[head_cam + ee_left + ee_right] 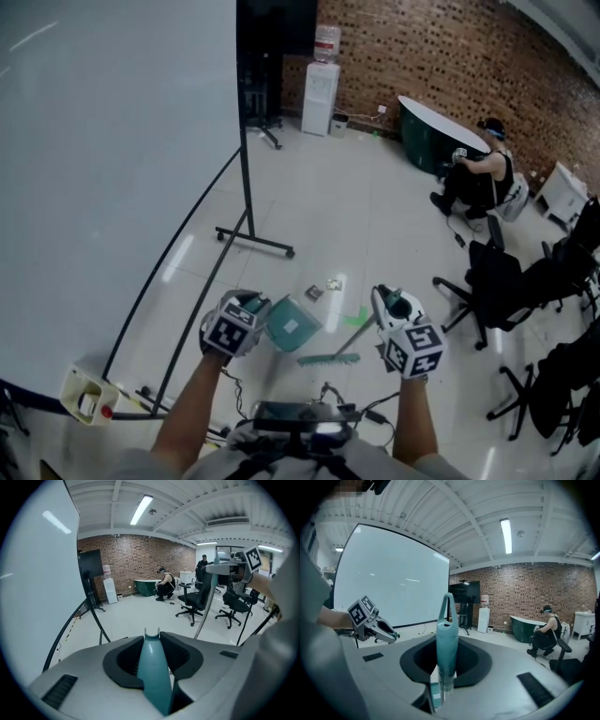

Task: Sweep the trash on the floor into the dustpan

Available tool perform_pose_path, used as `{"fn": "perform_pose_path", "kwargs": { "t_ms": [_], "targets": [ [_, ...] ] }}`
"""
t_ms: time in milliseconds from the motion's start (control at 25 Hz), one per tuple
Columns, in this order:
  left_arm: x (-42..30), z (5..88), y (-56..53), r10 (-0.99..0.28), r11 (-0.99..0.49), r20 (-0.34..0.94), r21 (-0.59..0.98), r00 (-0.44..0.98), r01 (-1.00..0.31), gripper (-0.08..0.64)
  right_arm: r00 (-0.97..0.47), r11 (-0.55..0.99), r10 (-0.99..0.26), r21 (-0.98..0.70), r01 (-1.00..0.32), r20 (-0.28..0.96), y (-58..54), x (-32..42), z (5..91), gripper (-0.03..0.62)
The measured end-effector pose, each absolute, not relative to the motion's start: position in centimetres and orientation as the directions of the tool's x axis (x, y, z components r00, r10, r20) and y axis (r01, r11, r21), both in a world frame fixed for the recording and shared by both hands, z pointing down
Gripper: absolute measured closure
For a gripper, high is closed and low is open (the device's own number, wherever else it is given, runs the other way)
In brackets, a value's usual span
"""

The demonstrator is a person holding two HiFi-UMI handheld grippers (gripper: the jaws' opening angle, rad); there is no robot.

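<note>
Closest to you, your left hand-held gripper is clenched on the teal handle of the dustpan. The left gripper view shows that handle wedged between the jaws. The pan looks lifted off the floor, not set down yet.

Your right hand-held gripper is clamped on the broom. Its teal grip with the hanging loop sticks up between the jaws in the right gripper view. The brush head hangs low between both hands, just in front of you.

Just beyond the tools, two small trash pieces lie loose on the tiles, near each other and apart from the pan. A green scrap sits by the broom shaft; can't tell if it's trash or tape.

So both tools are in hand, but nothing shows inside the pan from here, and I judge the sweeping is all still to do: pan down near the bits, then brush them in.

Farther off are office chairs and a seated person by the brick wall.
</note>
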State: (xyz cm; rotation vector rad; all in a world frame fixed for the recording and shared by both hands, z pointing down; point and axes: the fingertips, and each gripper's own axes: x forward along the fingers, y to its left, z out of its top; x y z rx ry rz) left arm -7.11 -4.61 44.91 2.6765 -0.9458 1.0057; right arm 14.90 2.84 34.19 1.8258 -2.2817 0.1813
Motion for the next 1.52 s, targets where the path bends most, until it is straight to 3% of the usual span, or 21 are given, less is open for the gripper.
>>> {"fn": "perform_pose_path", "kwargs": {
  "t_ms": [920, 1520],
  "targets": [
    [-6.8, 43.4, -6.3, -0.522, -0.801, 0.602, -0.103, 0.604, -0.589, 0.446, -0.221, 0.235, -0.945, 0.032, -0.971, 0.239, 0.9, 13.5, 33.9, 0.540],
    [-9.0, 51.5, -4.2, -0.461, -0.827, 0.723, -0.139, 0.515, -0.545, 0.446, -0.170, 0.172, -0.907, -0.029, -0.985, 0.386, 2.0, 17.0, 41.0, 0.540]
  ]
}}
